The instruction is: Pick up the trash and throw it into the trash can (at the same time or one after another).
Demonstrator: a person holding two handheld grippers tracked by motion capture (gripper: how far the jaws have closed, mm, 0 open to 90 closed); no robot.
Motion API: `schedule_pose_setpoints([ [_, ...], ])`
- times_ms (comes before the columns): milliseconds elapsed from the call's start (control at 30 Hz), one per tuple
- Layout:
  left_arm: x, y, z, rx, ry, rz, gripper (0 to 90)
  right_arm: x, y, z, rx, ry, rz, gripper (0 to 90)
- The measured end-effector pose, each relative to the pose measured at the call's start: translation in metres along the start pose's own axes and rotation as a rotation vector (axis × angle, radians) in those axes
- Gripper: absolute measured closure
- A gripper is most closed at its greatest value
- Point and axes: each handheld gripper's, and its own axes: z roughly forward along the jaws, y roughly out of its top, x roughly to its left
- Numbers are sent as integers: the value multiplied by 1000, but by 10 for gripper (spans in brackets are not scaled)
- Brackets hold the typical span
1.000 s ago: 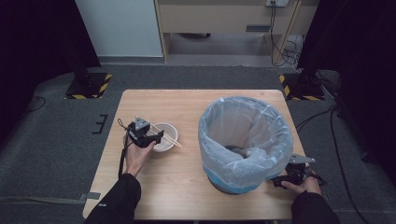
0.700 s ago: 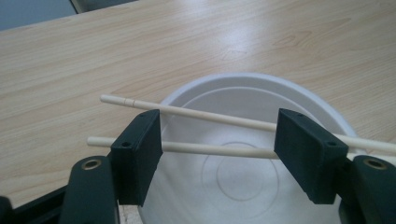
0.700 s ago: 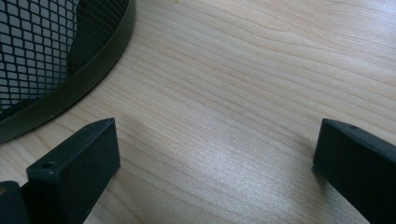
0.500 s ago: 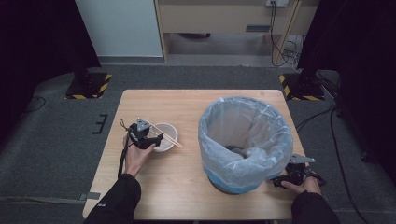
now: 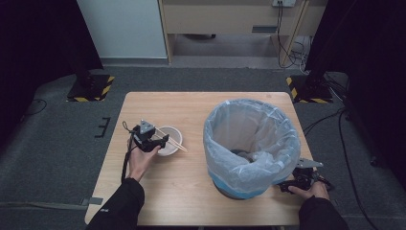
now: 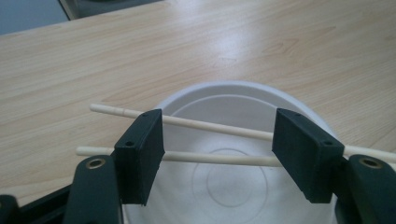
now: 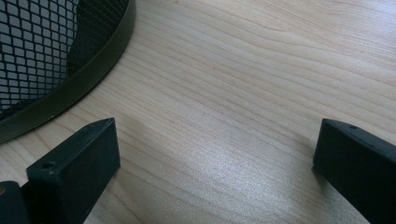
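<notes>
Overhead, from the high view, the left gripper (image 5: 152, 142) hangs over the near rim of a white bowl (image 5: 169, 140) on the left half of the counter (image 5: 191, 108), with two chopsticks (image 5: 175, 142) laid across the bowl. A lined bin (image 5: 251, 143) stands on the right half, well apart from the bowl, and the right gripper (image 5: 300, 180) rests low on the counter just beside the bin's base, near the counter's right front corner.

Next, in the left gripper view, the left gripper (image 6: 219, 149) stands wide, jaws straddling the bowl (image 6: 243, 186) and holding nothing. Both chopsticks (image 6: 210, 127) run crosswise between the jaws, resting on the bowl's rim; their left ends jut past the rim over bare wood. The step in hand looks like picking up the chopsticks, probably to carry them to the bin. The next move likely calls for turning or shifting the hand so the jaws close across the sticks, not along them, and for gathering both together.

Lastly, in the right gripper view, the right gripper (image 7: 215, 158) is spread wide over bare wood, with the bin's mesh wall (image 7: 42, 51) and dark base ring close at its left. Open counter lies between bowl and bin for the carry; the bin's tall rim must be cleared.
</notes>
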Motion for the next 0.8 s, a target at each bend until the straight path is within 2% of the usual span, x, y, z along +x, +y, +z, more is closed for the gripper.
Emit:
schedule_pose_setpoints([
  [367,1,-3,1,35,5,4,335,0,0,0,0,0,0,8],
  [600,1,-1,1,10,9,-8,334,0,0,0,0,0,0,8],
  [800,-1,-2,6,22,16,-1,303,0,0,0,0,0,0,8],
])
